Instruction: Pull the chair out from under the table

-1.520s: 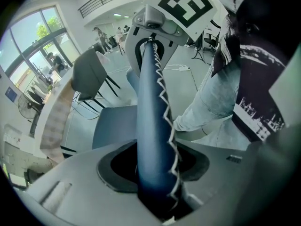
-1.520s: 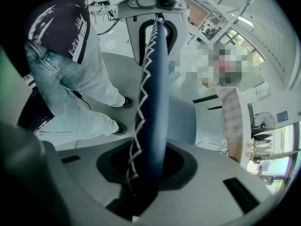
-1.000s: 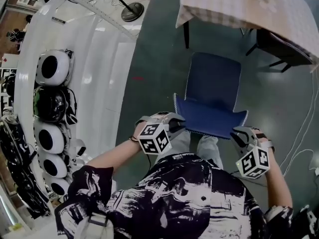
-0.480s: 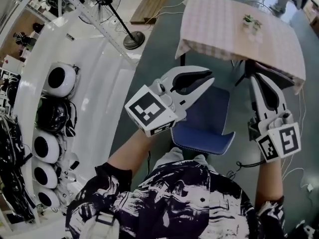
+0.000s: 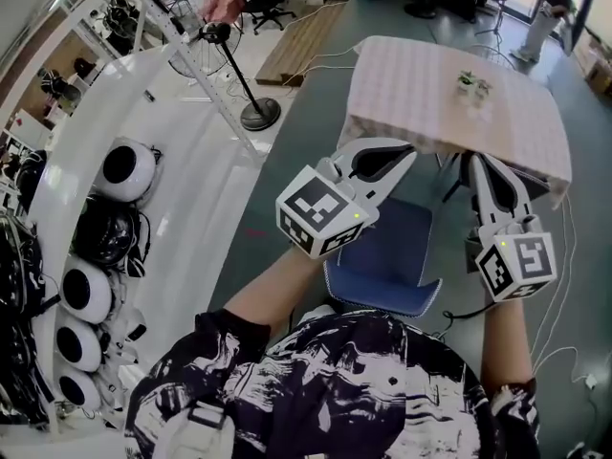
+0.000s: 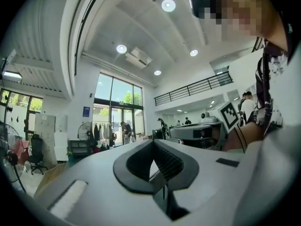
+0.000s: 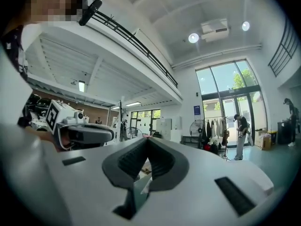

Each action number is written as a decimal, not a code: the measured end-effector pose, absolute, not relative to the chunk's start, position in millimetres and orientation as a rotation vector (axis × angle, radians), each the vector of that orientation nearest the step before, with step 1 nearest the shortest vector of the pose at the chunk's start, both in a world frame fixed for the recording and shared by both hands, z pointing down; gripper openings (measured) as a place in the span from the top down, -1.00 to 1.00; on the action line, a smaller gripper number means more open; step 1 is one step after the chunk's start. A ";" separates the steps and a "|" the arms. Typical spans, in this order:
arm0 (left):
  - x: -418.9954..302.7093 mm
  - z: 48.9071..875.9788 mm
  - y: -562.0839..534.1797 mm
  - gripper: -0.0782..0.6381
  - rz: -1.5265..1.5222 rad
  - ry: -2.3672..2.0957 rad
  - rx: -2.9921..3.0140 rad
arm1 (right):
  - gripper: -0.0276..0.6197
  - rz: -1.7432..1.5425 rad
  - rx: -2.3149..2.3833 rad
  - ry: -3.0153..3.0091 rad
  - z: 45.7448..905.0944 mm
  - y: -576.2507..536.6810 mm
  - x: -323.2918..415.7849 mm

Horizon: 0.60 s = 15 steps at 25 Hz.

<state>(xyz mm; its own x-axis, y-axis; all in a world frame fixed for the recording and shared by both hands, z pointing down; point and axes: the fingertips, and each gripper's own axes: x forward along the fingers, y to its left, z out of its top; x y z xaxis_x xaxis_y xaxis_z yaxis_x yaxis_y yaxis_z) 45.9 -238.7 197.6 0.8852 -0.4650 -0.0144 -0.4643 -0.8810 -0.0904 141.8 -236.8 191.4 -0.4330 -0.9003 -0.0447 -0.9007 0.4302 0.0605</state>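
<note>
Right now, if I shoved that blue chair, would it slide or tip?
Probably slide: the blue chair stands on a smooth-looking floor. Its thin moulded seat suggests it is stiff and fairly light.

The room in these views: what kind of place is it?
Probably a large open hall used as a studio or lab, not a home: the left gripper view shows a high ceiling, tall glass doors and a balcony railing, and the head view a clothed table and blue chair on bare floor.
</note>
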 end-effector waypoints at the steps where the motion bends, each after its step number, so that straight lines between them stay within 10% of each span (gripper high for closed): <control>1: 46.8 195.6 -239.3 0.77 -0.005 0.728 -2.968 | 0.91 0.125 -1.665 2.647 188.0 -236.3 140.8; 15: 49.2 189.2 -239.4 0.77 -0.027 0.725 -2.950 | 0.91 0.134 -1.702 2.642 189.2 -236.0 135.5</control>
